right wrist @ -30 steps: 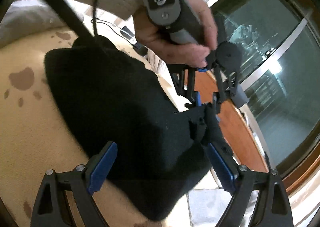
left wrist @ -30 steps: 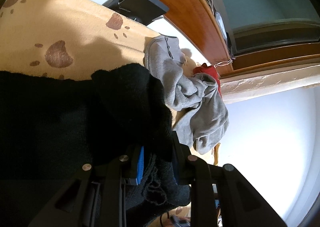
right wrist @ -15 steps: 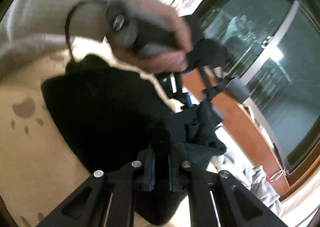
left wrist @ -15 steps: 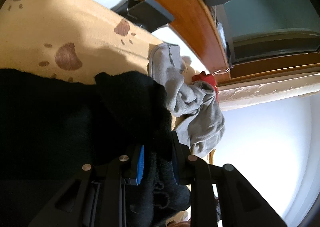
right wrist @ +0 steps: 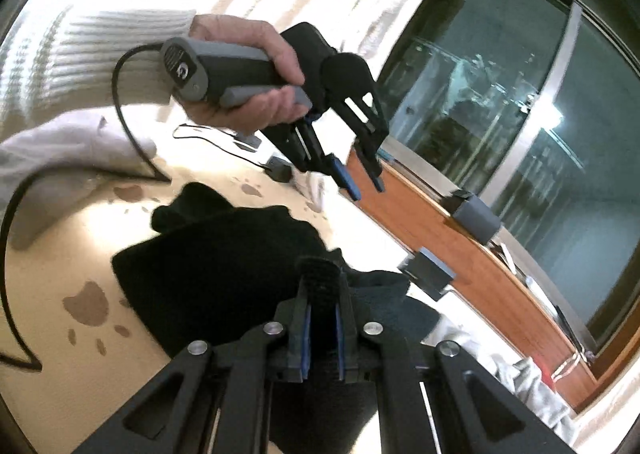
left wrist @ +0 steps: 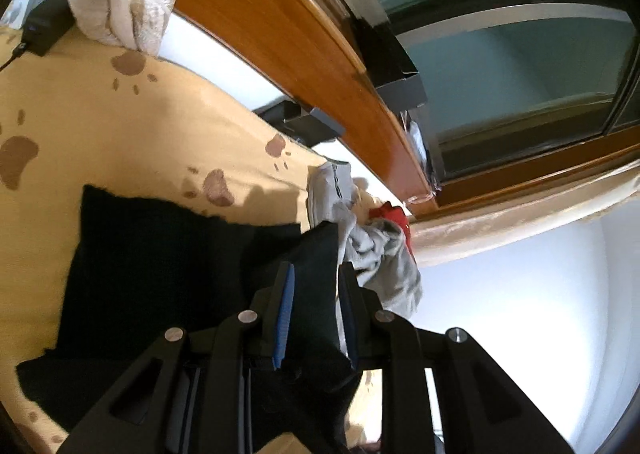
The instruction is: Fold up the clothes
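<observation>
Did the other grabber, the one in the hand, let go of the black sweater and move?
Yes. The left gripper held the black sweater a second ago. Now it is open and lifted above it, up toward the wooden sill.

Both wrist views look close along their tongs; both show the black garment (left wrist: 160, 254).

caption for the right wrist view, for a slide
Right gripper clamps a black garment over a paw-print blanket; left gripper hovers open above.
</observation>
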Demonstrator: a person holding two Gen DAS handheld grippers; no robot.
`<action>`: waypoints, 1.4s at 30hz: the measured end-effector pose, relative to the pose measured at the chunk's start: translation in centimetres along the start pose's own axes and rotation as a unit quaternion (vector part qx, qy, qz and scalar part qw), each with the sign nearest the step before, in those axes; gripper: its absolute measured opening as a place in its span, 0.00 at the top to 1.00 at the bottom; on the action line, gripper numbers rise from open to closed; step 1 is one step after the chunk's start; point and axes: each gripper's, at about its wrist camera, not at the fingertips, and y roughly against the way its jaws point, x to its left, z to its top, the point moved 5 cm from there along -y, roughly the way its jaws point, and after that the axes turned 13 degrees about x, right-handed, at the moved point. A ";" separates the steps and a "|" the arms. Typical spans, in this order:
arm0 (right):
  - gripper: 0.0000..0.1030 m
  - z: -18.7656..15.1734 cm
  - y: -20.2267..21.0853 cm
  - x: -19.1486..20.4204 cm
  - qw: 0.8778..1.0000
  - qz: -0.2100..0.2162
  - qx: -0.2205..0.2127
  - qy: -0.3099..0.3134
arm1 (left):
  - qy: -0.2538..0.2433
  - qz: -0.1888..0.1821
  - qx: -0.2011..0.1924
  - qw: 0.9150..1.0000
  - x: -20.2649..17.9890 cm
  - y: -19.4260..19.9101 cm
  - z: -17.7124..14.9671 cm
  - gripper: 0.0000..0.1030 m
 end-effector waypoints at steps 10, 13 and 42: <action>0.90 -3.1 -1.1 1.0 0.999 -0.001 0.036 0.003 | 0.059 0.059 0.075 0.994 3.9 -7.2 0.0 0.29; 0.90 -3.0 -0.9 0.4 1.000 0.002 0.030 -0.004 | 0.063 0.074 0.077 0.992 4.0 -8.1 0.3 0.26; 0.90 -1.9 1.1 -0.5 0.998 0.044 -0.022 -0.033 | -0.036 0.101 0.055 0.993 -2.5 -8.2 1.4 0.81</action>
